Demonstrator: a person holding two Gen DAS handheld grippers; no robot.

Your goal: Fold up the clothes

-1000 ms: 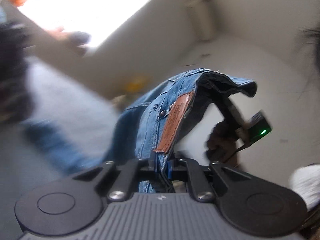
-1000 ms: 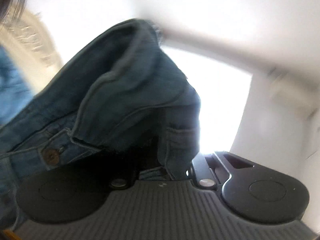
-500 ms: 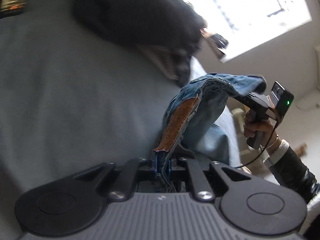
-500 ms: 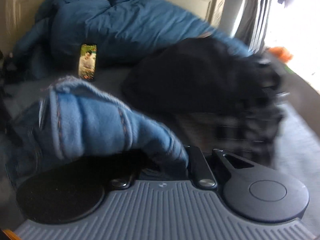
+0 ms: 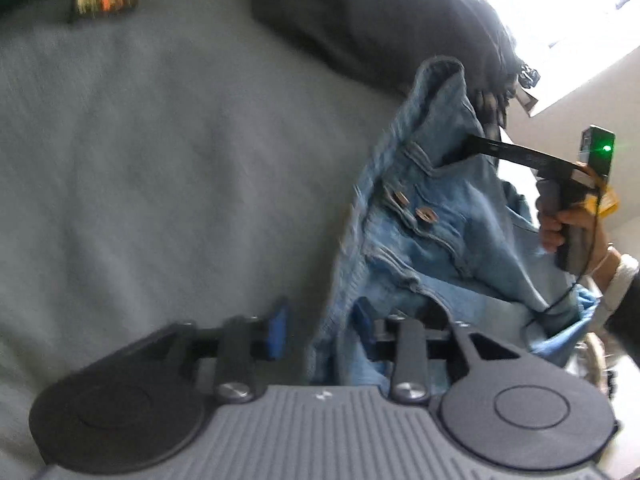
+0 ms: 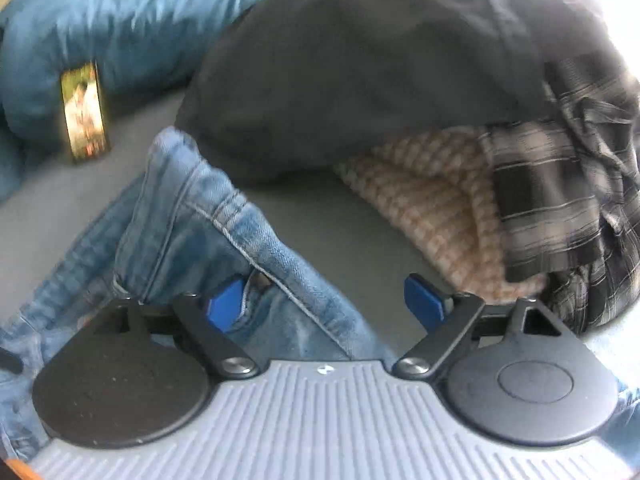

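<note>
— Those jeans point(image 5: 432, 216) are looking heavy to me. Thick denim, soft enough to sag, but the seams and waistband are holding some shape.

— Agreed. They're drooping wherever nothing is under them. I'd judge the waistband or a stitched seam the best place to pinch: double layers, rough weave, not slippery, nothing fragile about them.

— How are they looking right now?

— Light blue, faded wash, bunched up, not flat. In the left view the front is showing, with two metal buttons point(image 5: 412, 206) and a pocket edge. They're lying crumpled over the grey bed sheet point(image 5: 160, 160), low and right of the middle.

— And the grippers?

— The left gripper point(image 5: 320, 330) is standing with its jaws spread; denim is passing between the blue pads point(image 5: 278, 330) but nothing is being squeezed. The right gripper point(image 6: 326, 300) is also gaping wide, a folded seam of the jeans point(image 6: 248, 236) lying across its left pad. From the left view its fingers are poking into the cloth near the waistband, with a hand point(image 5: 568, 228) on the handle.

— So nobody's actually gripping.

— Not that I'm seeing. Both are just sitting in the fabric.

— What's lying around them?

— A dark garment point(image 6: 360, 60) heaped just behind, a checked cloth point(image 6: 432, 208) and a plaid shirt point(image 6: 560, 200) beside it, a blue duvet point(image 6: 120, 20) farther back, and a phone point(image 6: 85, 114) lying on the sheet.
</note>
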